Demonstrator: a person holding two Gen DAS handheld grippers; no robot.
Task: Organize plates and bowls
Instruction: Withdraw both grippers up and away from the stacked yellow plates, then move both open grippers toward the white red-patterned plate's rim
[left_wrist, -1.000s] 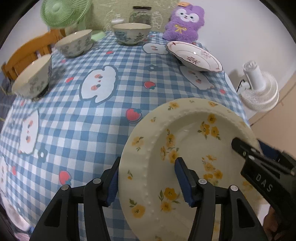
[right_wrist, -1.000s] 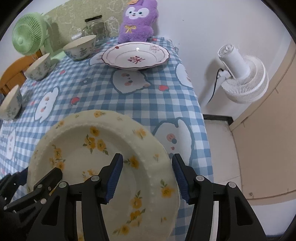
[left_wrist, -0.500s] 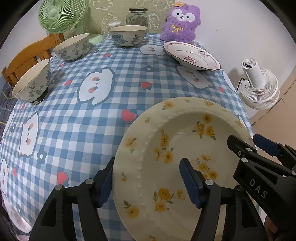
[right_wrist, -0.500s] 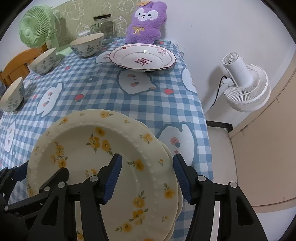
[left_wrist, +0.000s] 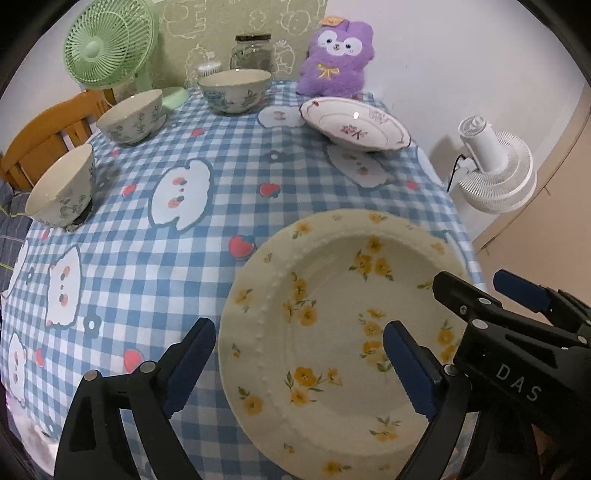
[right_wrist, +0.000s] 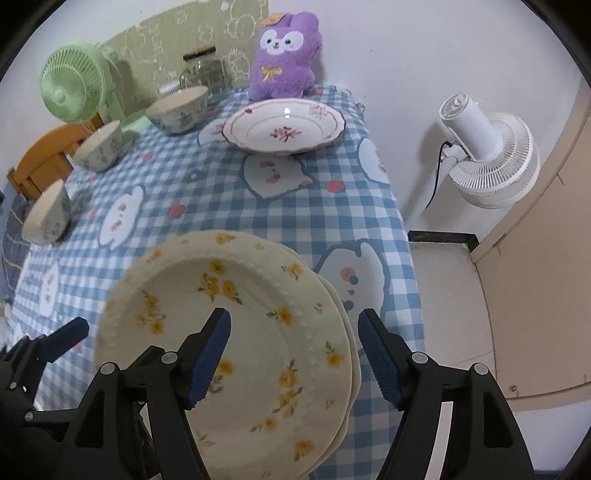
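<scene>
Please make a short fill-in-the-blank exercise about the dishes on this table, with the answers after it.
1. The cream plate carries ____ flowers.
2. It lies on top of another ____, whose rim shows under its right edge.
3. The number of bowls on the checked cloth is ____.
4. The plush toy behind the pink-flowered plate is ____.

Answers: yellow; plate; three; purple

We note: tablecloth (left_wrist: 207, 236) blue-white gingham, white cartoon animals, red strawberries. Near plate (left_wrist: 332, 332) cream, yellow flowers, beaded rim. Far plate (right_wrist: 284, 127) white, pink floral centre, dark red edge line. We see three bowls (left_wrist: 129, 116) cream with grey-blue leaf print. Plush toy (left_wrist: 334, 61) purple, white face. Fan (left_wrist: 107, 40) at far left corner pale green; floor fan (right_wrist: 487, 158) white.
</scene>
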